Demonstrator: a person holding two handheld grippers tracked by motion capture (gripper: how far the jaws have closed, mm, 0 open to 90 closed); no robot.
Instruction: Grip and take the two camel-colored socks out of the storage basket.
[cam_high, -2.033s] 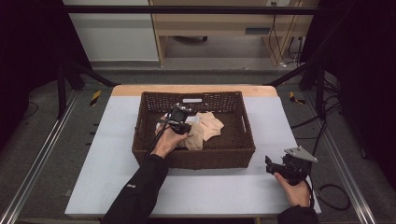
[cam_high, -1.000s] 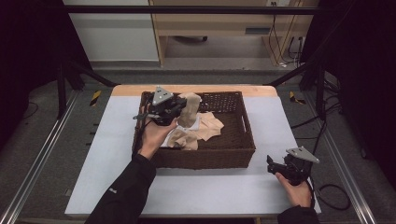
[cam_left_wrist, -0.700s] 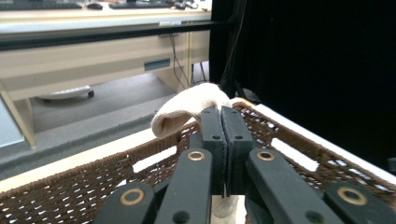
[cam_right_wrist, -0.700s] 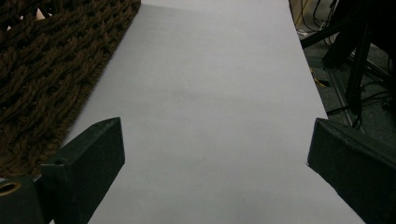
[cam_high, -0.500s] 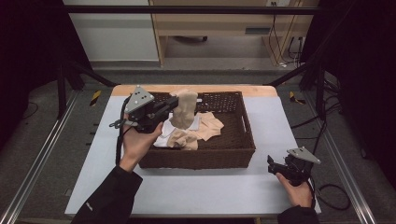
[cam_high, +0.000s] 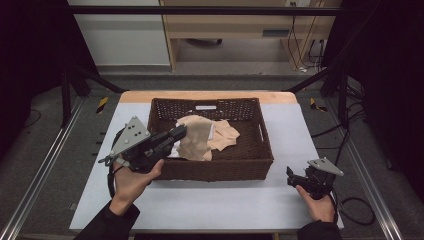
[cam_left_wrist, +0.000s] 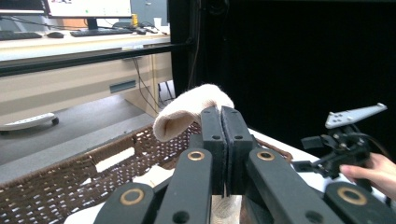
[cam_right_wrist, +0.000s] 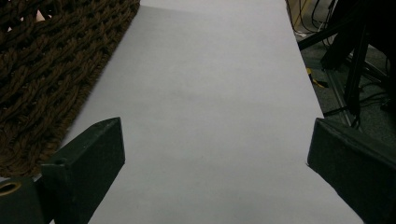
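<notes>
High view: we see left gripper (cam_high: 176, 134) fingers clamped on cloth (cam_high: 196, 140) over basket (cam_high: 265, 145); right gripper (cam_high: 292, 176) fingers wide apart, empty, above counter (cam_high: 210, 200).

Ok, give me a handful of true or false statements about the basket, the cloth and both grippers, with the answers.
1. The left gripper is shut on a beige cloth. True.
2. The right gripper holds a cloth. False: its jaws stand wide open over the bare white table.
3. The wicker basket sits on the floor. False: it stands on the table.
4. More cloth lies inside the basket. True.
5. The held cloth hangs partly over the basket. True.
</notes>
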